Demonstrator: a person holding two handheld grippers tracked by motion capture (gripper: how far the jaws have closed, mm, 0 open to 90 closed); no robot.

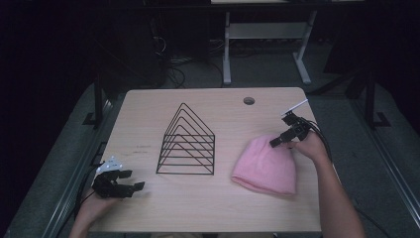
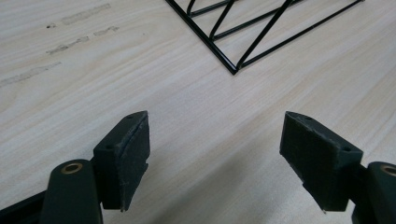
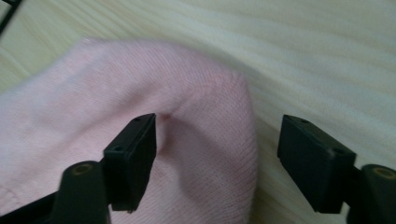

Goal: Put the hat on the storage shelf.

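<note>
Lying flat on the right half of the light wooden table [image 1: 198,208], a pink knit beanie [image 1: 266,166] has its rounded crown toward the far side and its wider brim toward the person. The right gripper [image 1: 281,140] sits at the crown's far edge; in the right gripper view its fingers [image 3: 133,158] are spread wide, one pressing a small dent into the knit [image 3: 116,116], the other over bare wood beside it. Left of the beanie and apart from it stands a black wire file sorter [image 1: 187,141] with triangular dividers. The left gripper [image 1: 134,180] rests low at the near left corner, its fingers [image 2: 123,156] wide apart over bare wood, the sorter's corner [image 2: 233,69] ahead.
</note>
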